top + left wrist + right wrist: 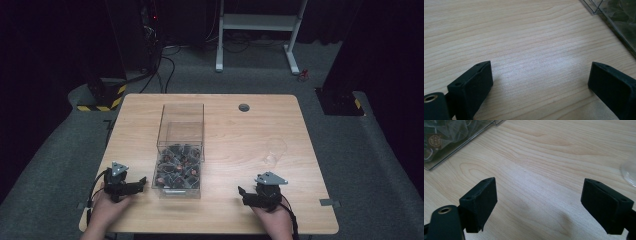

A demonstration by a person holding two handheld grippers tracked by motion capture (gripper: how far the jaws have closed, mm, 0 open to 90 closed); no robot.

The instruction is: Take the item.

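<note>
A clear plastic box (pixel 182 119) stands in the middle of the wooden table (pixel 235 130). Its near half is filled with several small dark packets (pixel 177 170). My left gripper (pixel 140 183) rests on the table just left of the box's near corner, open, nothing between its jaws; in the left gripper view (pixel 541 72) the box wall (pixel 616 17) is at the upper right. My right gripper (pixel 244 196) rests near the front edge, right of the box and apart from it, open and empty. The right gripper view (pixel 540 187) has the box (pixel 454 142) at the upper left.
A clear round object (pixel 276 150) lies on the table right of the box; its rim (pixel 630 172) is at the right edge of the right gripper view. A cable hole (pixel 244 107) sits near the far edge. A white desk frame (pixel 257 30) stands beyond the table.
</note>
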